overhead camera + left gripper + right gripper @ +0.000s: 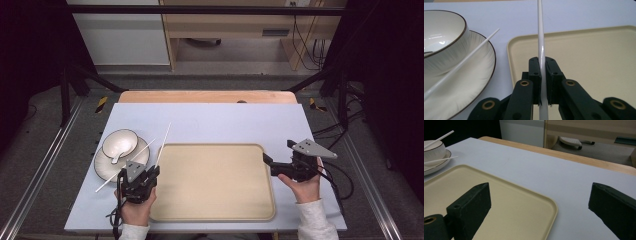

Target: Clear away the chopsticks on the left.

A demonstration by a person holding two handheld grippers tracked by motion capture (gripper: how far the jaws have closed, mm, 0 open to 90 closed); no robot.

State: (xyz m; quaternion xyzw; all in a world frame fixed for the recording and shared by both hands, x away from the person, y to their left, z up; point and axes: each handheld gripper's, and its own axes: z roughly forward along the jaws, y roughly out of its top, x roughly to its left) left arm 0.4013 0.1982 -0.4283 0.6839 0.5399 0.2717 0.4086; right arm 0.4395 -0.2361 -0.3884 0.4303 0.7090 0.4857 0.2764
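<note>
My left gripper is shut on a thin white chopstick at the tray's near-left corner. In the left gripper view the chopstick runs straight up between the closed jaws of this gripper, over the tray's left rim. A second white chopstick lies slanted across the plate, beside the bowl. By the right edge of the beige tray, my right gripper stands open and empty. In the right gripper view its jaws stand wide apart above the tray's far right corner.
The white bowl with a dark rim sits on the ribbed plate, left of the tray. A pale blue mat covers the table. Black frame bars and cables stand along both sides.
</note>
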